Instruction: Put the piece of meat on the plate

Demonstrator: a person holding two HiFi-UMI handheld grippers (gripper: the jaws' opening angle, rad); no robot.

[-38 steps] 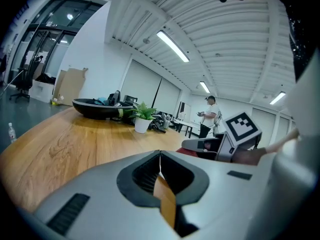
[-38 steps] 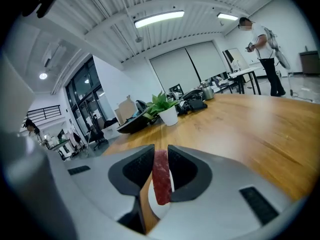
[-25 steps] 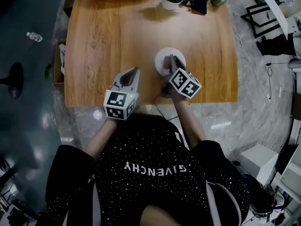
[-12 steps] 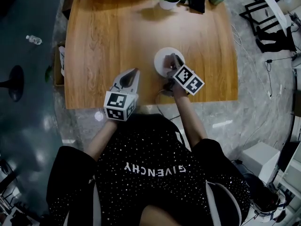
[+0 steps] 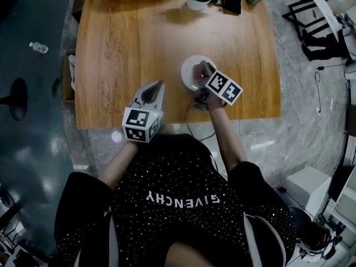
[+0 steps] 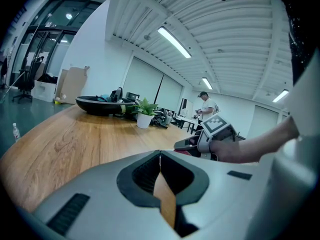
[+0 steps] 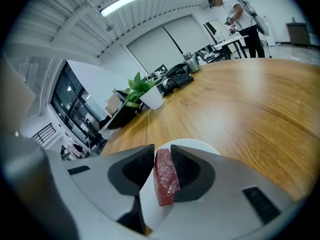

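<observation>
Our left hand-held gripper (image 5: 157, 87) hangs shut and empty over the bench (image 5: 128, 43). Our right hand-held gripper (image 5: 203, 70) pinches the piece of meat (image 7: 165, 176) just above the plate (image 7: 199, 145). If we release it while tilted, the meat may tumble past the rim.

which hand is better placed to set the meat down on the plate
Right. The right gripper clamps the piece of meat over the white plate. The left gripper is shut on nothing, away to the plate's side.
</observation>
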